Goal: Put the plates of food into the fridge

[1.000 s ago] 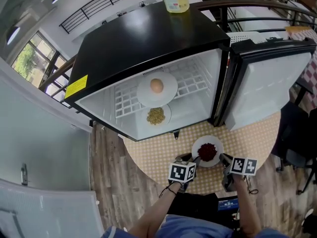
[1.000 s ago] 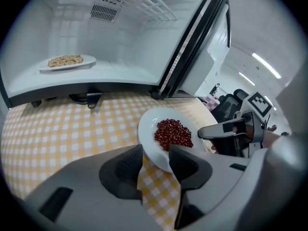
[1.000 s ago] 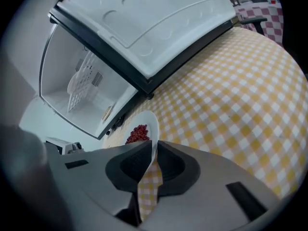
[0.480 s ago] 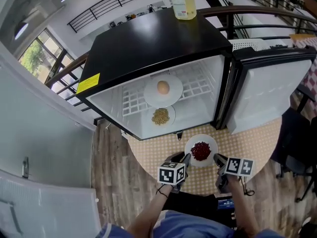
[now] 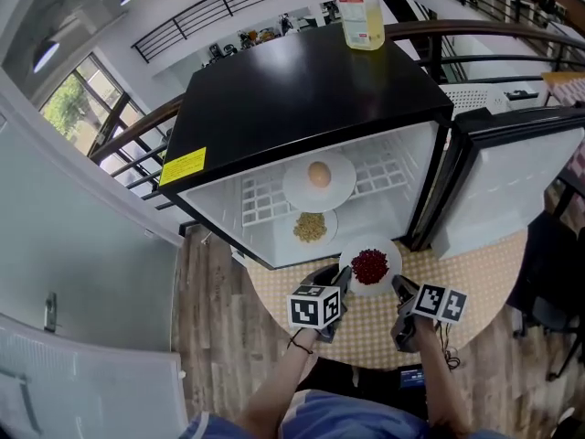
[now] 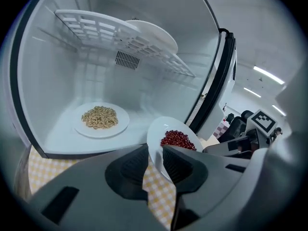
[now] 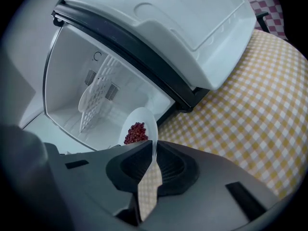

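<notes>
Plate of red beans (image 5: 369, 266) held before the open fridge (image 5: 302, 90), fingers of left gripper (image 5: 342, 281) and right gripper (image 5: 398, 285) had just closed, clamped on its rim

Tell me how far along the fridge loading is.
Done: the egg plate sits on the wire shelf, the grain plate on the fridge floor. In hand: the red-food plate, left tongs and right tongs just closed on its rim, before the opening. Left: set it inside and release.
</notes>
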